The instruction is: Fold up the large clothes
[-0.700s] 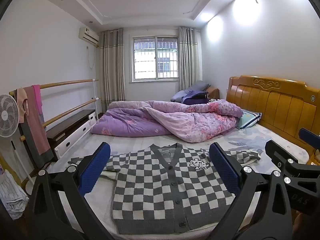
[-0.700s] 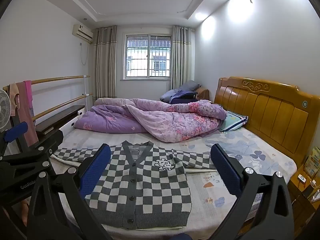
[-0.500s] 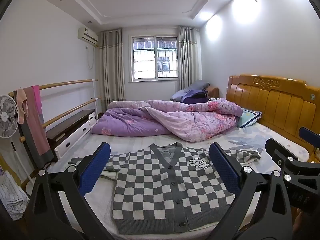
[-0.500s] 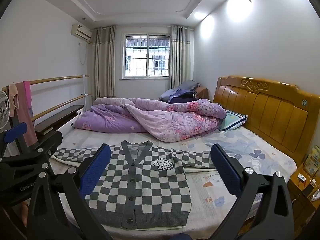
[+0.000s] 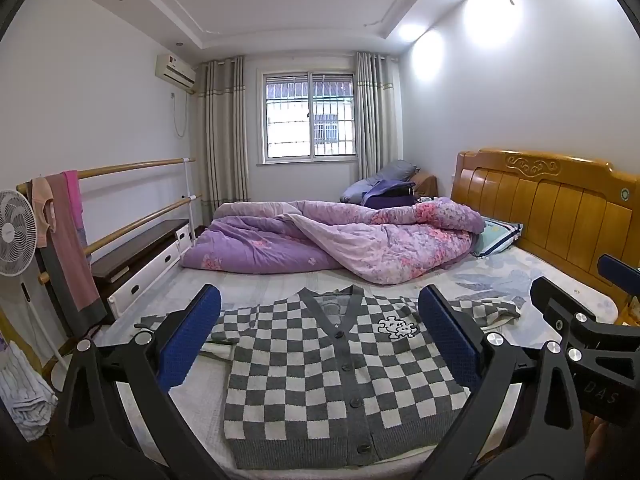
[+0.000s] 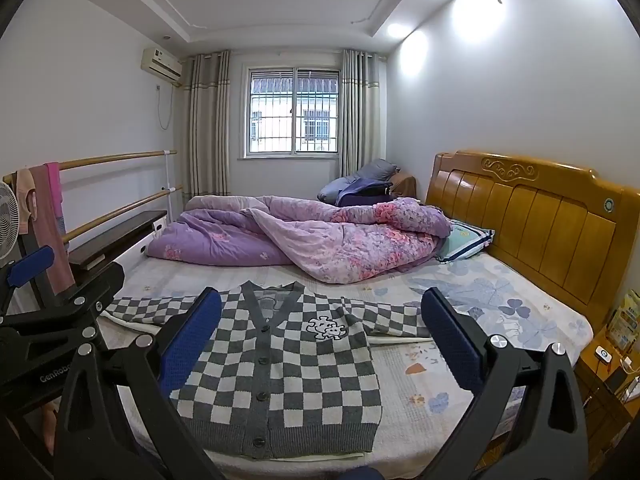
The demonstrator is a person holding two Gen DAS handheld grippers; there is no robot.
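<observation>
A grey-and-white checked cardigan (image 5: 332,376) (image 6: 280,376) lies flat and buttoned on the near part of the bed, sleeves spread to both sides, a small white patch on its chest. My left gripper (image 5: 320,344) hovers above and in front of it, jaws wide open with nothing between the blue pads. My right gripper (image 6: 320,344) is likewise open and empty, held over the cardigan's right half. In the left wrist view the right gripper (image 5: 592,312) shows at the right edge; in the right wrist view the left gripper (image 6: 52,300) shows at the left edge.
A crumpled purple quilt (image 5: 332,240) fills the far half of the bed (image 6: 480,320), with a pillow (image 6: 464,244) by the wooden headboard (image 6: 540,224). A rail with hanging clothes (image 5: 68,240) and a fan (image 5: 16,232) stand left. A bedside table (image 6: 612,368) stands right.
</observation>
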